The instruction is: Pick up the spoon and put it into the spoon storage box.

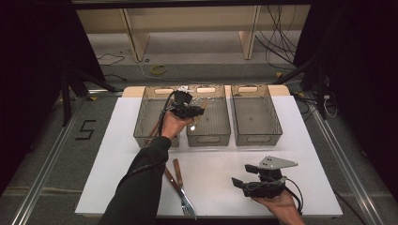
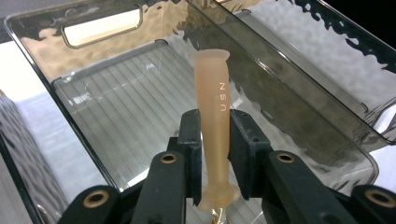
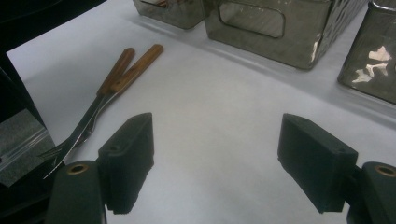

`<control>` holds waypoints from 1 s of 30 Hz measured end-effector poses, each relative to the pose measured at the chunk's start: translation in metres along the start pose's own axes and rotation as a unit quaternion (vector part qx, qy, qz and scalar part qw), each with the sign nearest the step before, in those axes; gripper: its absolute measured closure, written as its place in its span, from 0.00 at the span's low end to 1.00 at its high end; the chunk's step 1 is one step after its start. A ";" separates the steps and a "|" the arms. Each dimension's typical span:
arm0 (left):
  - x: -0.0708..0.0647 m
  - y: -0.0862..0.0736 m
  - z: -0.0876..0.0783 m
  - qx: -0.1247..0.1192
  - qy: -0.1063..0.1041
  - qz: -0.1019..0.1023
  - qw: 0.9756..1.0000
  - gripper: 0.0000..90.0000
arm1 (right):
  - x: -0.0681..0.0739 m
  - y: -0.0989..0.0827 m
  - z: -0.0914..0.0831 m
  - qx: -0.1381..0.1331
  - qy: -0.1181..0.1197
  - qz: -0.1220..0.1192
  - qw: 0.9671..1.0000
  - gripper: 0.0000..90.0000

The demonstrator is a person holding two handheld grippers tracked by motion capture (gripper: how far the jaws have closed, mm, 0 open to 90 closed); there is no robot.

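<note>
left gripper (image 2: 212, 154): clamped on wooden handle (image 2: 214, 112) over middle bin (image 1: 220, 127) | right gripper (image 3: 215, 158): jaws wide apart, nothing held, above table (image 3: 210, 116) | two forks (image 1: 180, 185) on table

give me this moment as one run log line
left hand-held gripper: shut on wooden handle, over middle bin | right hand-held gripper: open, nothing held | two forks on table

Smoky translucent plastic bins (image 2: 289, 60), glossy, ribbed floors. Pale, matt, smooth handle (image 2: 215, 121) with embossed lettering. Matt black plastic pads (image 3: 128, 158), brass-coloured rivets. Two forks (image 3: 100, 109): brown wooden handles, shiny metal tines. Matt white tabletop (image 3: 219, 126).
</note>
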State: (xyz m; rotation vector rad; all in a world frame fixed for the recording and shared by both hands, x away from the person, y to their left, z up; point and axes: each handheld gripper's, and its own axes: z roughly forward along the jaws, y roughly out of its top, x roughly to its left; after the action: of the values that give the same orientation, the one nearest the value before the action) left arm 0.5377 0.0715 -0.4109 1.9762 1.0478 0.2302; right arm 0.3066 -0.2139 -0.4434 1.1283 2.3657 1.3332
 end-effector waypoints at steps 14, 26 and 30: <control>-0.002 0.004 -0.014 -0.006 -0.013 0.003 1.000 0.66 | 0.000 0.000 0.000 0.000 0.000 0.000 1.000 0.31; -0.005 0.003 -0.048 -0.010 -0.035 0.018 0.999 0.46 | 0.000 0.000 0.000 -0.001 -0.002 0.000 1.000 0.31; -0.006 0.001 -0.058 -0.012 -0.039 0.027 0.999 0.42 | 0.001 0.000 0.000 -0.001 -0.002 0.000 1.000 0.31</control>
State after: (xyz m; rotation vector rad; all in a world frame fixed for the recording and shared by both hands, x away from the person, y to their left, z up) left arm 0.5046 0.1019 -0.3736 1.9781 0.9386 0.1912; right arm 0.3061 -0.2135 -0.4432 1.1291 2.3607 1.3318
